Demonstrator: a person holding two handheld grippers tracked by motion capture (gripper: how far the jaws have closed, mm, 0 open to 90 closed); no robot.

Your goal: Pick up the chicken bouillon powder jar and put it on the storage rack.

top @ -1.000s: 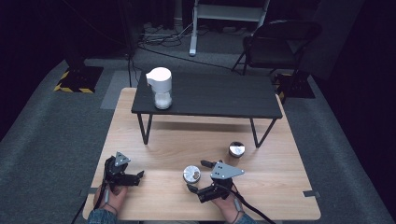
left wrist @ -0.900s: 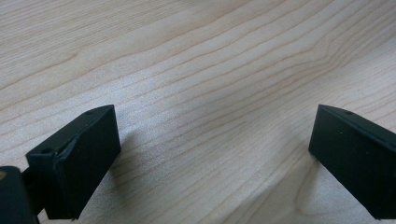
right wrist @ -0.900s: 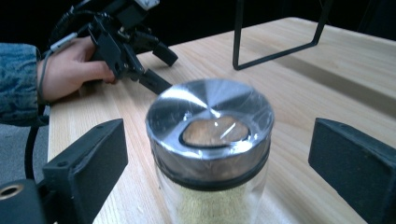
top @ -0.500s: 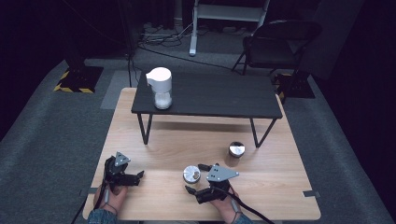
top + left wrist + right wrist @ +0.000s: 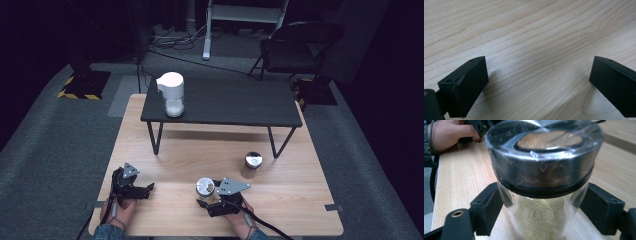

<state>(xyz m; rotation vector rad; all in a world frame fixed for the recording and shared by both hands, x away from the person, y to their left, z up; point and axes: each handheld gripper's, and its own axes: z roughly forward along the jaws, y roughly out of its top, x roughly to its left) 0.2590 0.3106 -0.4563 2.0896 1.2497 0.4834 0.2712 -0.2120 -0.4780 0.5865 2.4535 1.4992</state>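
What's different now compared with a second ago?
The right gripper has just been closing its jaws around the near jar and now grips its glass body. The left gripper, open over the table, the far jar and the white jug stayed put.

Two lidded jars are standing on the wooden table (image 5: pixel 300 200): one near jar (image 5: pixel 205 188), one far jar (image 5: pixel 253 161). One white pitcher (image 5: pixel 171 93) is sitting on one black bench (image 5: pixel 240 102). One chair (image 5: pixel 295 45) is standing behind.

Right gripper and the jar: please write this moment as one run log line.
right gripper: jaws just closing, around glass jar | jar: upright, pale grains inside | left gripper: open, over wooden table
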